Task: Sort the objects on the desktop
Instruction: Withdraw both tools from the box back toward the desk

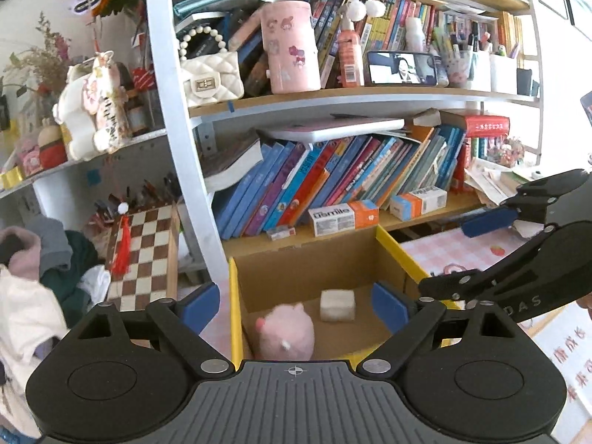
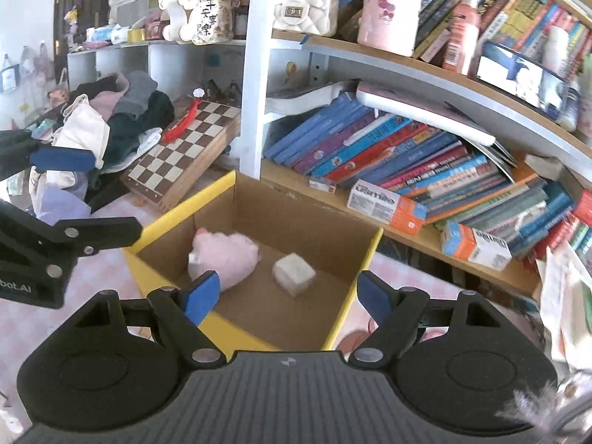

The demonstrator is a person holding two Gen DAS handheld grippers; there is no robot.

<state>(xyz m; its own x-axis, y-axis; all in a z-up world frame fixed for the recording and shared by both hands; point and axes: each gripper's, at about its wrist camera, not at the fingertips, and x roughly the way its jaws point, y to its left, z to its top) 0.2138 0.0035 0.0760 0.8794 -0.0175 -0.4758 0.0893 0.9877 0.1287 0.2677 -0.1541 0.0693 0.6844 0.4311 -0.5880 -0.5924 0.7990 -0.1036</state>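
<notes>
A cardboard box with yellow-edged flaps [image 1: 388,244] [image 2: 207,199] stands open on the pink checked desk. On its floor lie a pink plush toy [image 1: 286,333] [image 2: 222,255] and a small white cube [image 1: 337,305] [image 2: 294,272], close together but apart. My left gripper [image 1: 294,307] [image 2: 100,199] hovers above the box's near-left side, jaws wide open and empty. Over the box's near-right side, my right gripper [image 2: 288,294] [image 1: 455,255] is also wide open and holds nothing. Both point down into the box, and neither touches the toy or the cube.
Behind the box a bookshelf [image 1: 333,96] holds leaning books, two orange-and-white cartons [image 1: 344,218] [image 2: 384,203], a pink cup [image 1: 290,48] and a phone [image 1: 401,68]. A chessboard [image 1: 144,251] [image 2: 185,144] and a clothes pile [image 2: 122,111] lie left. Papers crowd the right edge.
</notes>
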